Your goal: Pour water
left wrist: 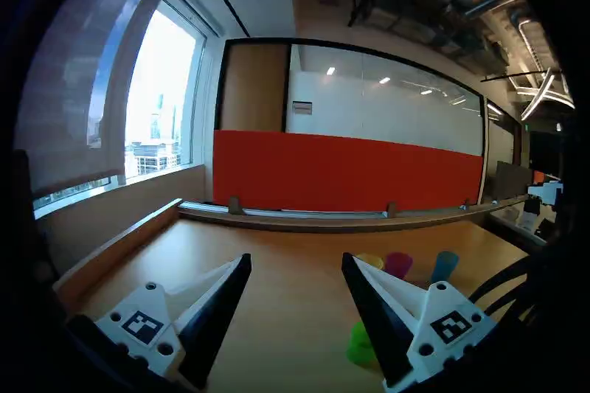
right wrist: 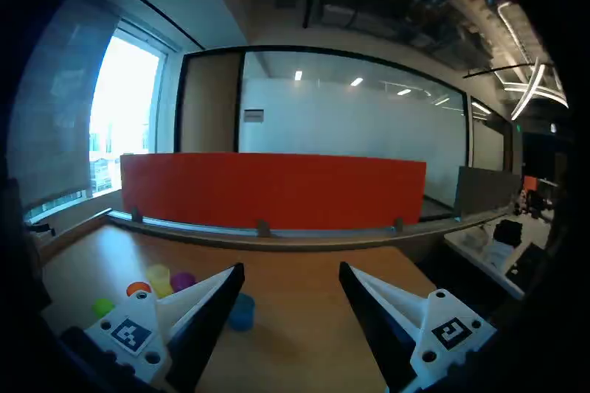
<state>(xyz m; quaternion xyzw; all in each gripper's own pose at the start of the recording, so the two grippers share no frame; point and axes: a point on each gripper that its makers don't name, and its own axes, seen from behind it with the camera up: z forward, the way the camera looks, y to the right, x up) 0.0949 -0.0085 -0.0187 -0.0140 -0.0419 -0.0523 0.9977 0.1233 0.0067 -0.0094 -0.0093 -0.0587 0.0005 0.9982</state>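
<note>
Both fingers of the left gripper [left wrist: 295,256] stand wide apart and hold nothing; the right gripper [right wrist: 291,266] is spread the same way, also empty. A green cup [left wrist: 360,345] sits on the wooden table [left wrist: 295,319], partly behind one left-gripper finger. Farther off, a yellow cup [left wrist: 371,260], a purple cup [left wrist: 398,264] and a blue cup [left wrist: 445,264] stand in a row. In the right gripper view an orange cup [right wrist: 138,288] is among them. Behind the table runs a red divider [left wrist: 346,172], with a window [left wrist: 158,120] at the left.

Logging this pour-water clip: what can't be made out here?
- Left gripper view: green cup half hidden behind a finger of the left gripper; yellow cup partly hidden by its tip.
- Right gripper view: orange cup and blue cup partly covered by a finger of the right gripper.
- Both views: cups too small to show any water.
</note>
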